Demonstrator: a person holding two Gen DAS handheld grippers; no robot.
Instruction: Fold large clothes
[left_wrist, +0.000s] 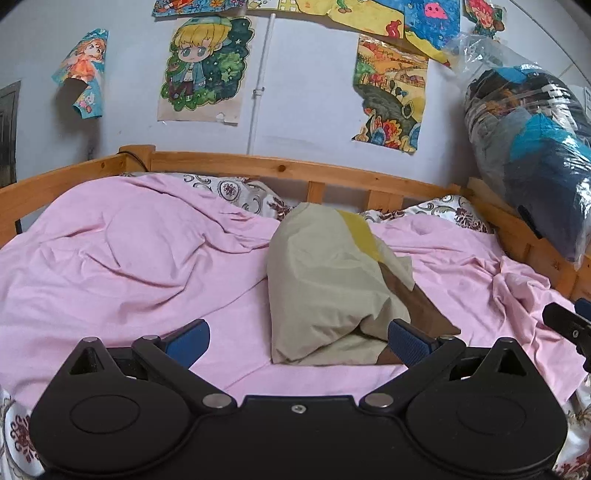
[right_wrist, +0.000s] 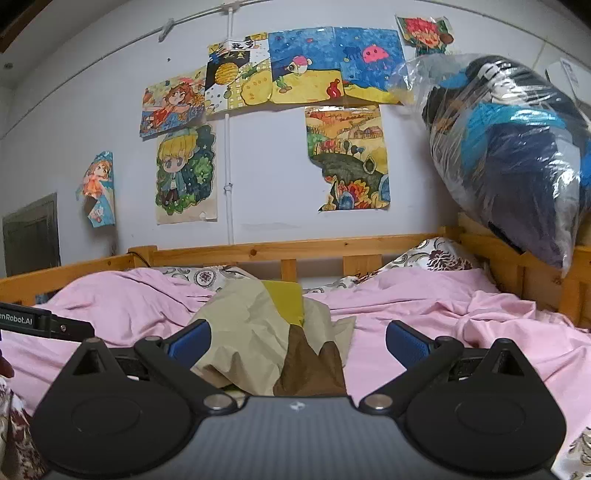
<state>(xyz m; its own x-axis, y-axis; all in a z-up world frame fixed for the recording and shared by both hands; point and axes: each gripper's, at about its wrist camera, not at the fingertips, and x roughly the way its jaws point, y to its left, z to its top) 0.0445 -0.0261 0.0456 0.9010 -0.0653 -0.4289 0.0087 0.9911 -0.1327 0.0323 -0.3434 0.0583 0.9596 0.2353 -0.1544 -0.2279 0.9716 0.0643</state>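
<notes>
A folded garment (left_wrist: 325, 280) in beige, yellow and brown lies on the pink sheet (left_wrist: 122, 266) in the middle of the bed. My left gripper (left_wrist: 297, 341) is open and empty, just in front of the garment's near edge. In the right wrist view the same garment (right_wrist: 258, 332) lies between and just beyond the fingers of my right gripper (right_wrist: 297, 343), which is open and empty. The right gripper's tip shows at the right edge of the left wrist view (left_wrist: 569, 325). The left gripper's body shows at the left of the right wrist view (right_wrist: 44, 325).
A wooden bed rail (left_wrist: 295, 173) runs along the far side and right end. Patterned bedding (left_wrist: 240, 192) shows beyond the pink sheet. A clear plastic bag of dark clothes (left_wrist: 532, 147) rests on the right rail. Drawings (left_wrist: 203, 66) hang on the wall.
</notes>
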